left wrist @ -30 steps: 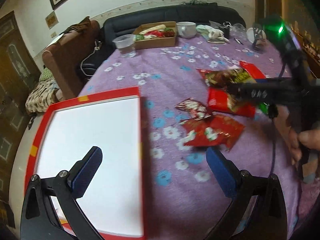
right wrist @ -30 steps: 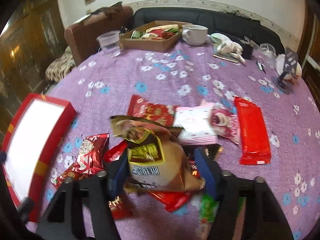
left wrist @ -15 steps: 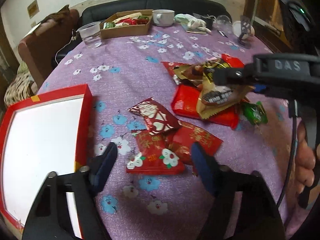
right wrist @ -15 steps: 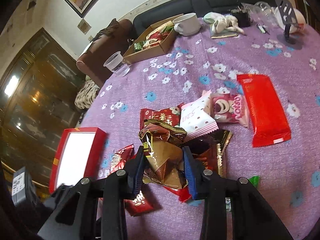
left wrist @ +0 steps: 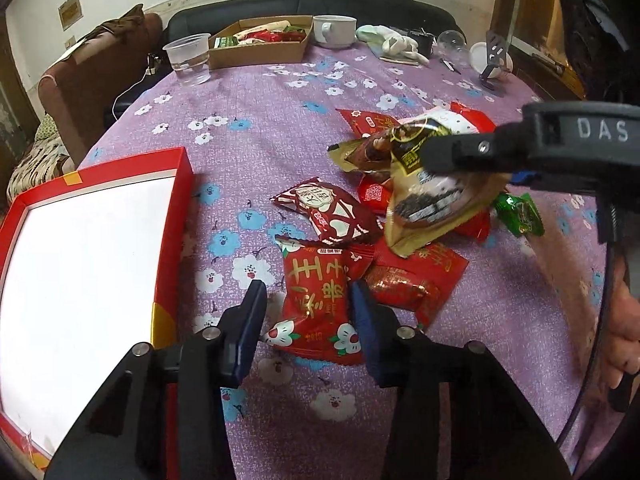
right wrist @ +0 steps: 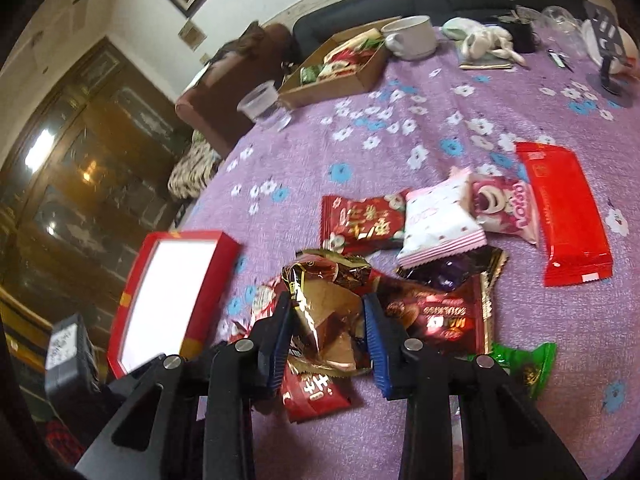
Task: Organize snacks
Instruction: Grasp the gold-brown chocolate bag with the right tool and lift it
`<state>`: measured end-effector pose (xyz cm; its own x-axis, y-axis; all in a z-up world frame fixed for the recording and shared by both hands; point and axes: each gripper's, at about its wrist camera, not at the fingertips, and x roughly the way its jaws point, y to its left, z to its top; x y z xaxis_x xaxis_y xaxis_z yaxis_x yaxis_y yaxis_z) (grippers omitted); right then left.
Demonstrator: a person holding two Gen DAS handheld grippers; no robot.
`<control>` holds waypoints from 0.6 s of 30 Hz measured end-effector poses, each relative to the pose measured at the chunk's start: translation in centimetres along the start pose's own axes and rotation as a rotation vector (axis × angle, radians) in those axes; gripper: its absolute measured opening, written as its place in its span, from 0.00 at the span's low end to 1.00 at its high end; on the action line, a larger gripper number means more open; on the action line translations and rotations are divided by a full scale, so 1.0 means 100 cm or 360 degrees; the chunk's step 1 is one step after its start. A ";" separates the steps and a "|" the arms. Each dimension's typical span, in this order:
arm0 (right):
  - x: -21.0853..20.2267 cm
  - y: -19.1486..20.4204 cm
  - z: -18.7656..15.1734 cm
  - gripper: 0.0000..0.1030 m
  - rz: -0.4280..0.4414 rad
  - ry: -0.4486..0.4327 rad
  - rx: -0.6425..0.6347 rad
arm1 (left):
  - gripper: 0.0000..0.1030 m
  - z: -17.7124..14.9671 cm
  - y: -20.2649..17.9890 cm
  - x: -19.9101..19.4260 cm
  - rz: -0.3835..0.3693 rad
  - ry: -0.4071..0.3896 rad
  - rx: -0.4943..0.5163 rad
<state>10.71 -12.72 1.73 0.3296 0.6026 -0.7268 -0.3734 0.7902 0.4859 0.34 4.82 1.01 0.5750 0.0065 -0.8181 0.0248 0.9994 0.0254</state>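
My left gripper (left wrist: 306,298) has its jaws closed in around a red flower-print snack packet (left wrist: 316,304) that lies on the purple cloth; I cannot tell whether the pads touch it. My right gripper (right wrist: 328,312) is shut on a gold-brown snack bag (right wrist: 328,320) and holds it above the snack pile; the bag also shows in the left wrist view (left wrist: 432,200). A red box with a white inside (left wrist: 80,264) lies at the left, also seen in the right wrist view (right wrist: 164,300). Several loose snack packets lie between the two grippers.
A long red packet (right wrist: 564,216), a pink one (right wrist: 504,208) and a white-pink one (right wrist: 436,220) lie further out. A cardboard box of snacks (left wrist: 260,44), a plastic cup (left wrist: 188,58) and a white mug (left wrist: 334,30) stand at the far edge. A green candy (left wrist: 520,216) lies right.
My left gripper moved from over the red box to the red packet and narrowed around it. My right gripper lifted the gold-brown bag and swung left.
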 end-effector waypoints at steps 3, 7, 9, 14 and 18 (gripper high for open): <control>0.001 -0.001 -0.001 0.33 0.0001 0.0016 -0.0006 | 0.40 -0.001 -0.001 -0.001 0.0009 -0.0004 0.0009; 0.003 0.000 -0.002 0.37 -0.0005 0.0047 -0.0018 | 0.40 -0.003 -0.006 -0.003 0.0048 -0.0021 0.0035; 0.004 0.002 -0.003 0.37 -0.0012 0.0064 -0.0033 | 0.40 -0.004 -0.007 -0.004 0.0068 -0.0031 0.0044; 0.013 0.009 -0.006 0.42 -0.0061 0.0092 -0.0092 | 0.40 -0.006 -0.009 -0.005 0.0108 -0.0056 0.0068; 0.018 0.013 -0.008 0.42 -0.0083 0.0107 -0.0136 | 0.40 -0.008 -0.010 -0.008 0.0138 -0.0078 0.0084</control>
<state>10.12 -10.77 0.67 0.2928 0.5500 -0.7822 -0.4310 0.8061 0.4056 -0.75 3.85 1.18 0.6161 0.0898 -0.7826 0.0156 0.9919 0.1260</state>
